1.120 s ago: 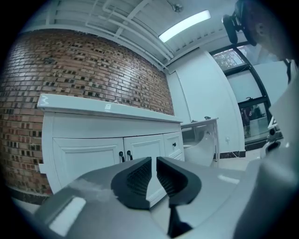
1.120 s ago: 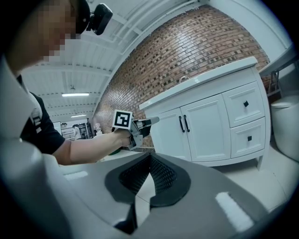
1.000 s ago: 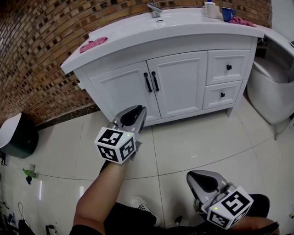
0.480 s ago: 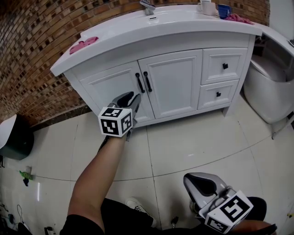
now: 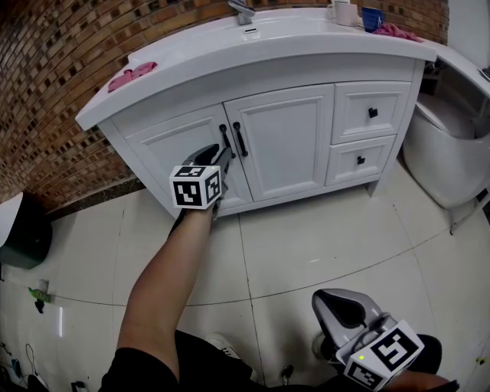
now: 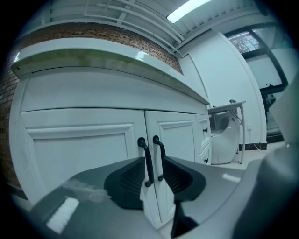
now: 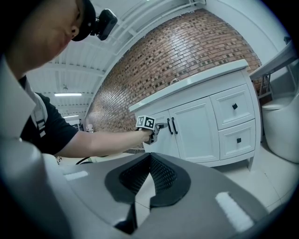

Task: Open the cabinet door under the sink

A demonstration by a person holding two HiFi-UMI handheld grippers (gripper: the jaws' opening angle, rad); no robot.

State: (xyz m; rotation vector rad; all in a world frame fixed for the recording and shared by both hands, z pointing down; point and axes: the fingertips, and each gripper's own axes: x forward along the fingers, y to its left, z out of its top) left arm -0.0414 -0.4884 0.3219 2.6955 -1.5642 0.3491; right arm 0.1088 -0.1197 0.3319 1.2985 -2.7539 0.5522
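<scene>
Cabinet (image 5: pixel 287 138) sits in the upper middle of the head view, white, tucked under a white sink (image 5: pixel 253 46) against a brick wall (image 5: pixel 53 69). Both doors look shut flat. The two black handles (image 5: pixel 224 142) stand side by side where the doors meet, and there are two small drawers (image 5: pixel 371 112) to the right of them.

The left claw (image 5: pixel 220 155) is stretched out on a bare arm, right up at those handles in the center of the frame. In the left gripper view its jaws are opening around the left door (image 6: pixel 79 154), whose handle (image 6: pixel 145 161) shows in the gap between them. The pads aren't squeezing it, and I can't tell if either one is touching. The other door's handle (image 6: pixel 159 156) peeks through the same gap just to the right.

The right claw (image 5: pixel 344 310) hangs low at the bottom right over the tiled floor (image 5: pixel 321 230), well away from the cabinet. Its own view shows the jaws (image 7: pixel 148 179) closed tip to tip, nothing in them.

Up top there's a pink cloth (image 5: pixel 130 75) on the left end of the sink, a faucet (image 5: pixel 243 11) in the middle, and a blue cup (image 5: pixel 374 17) on the right end.
</scene>
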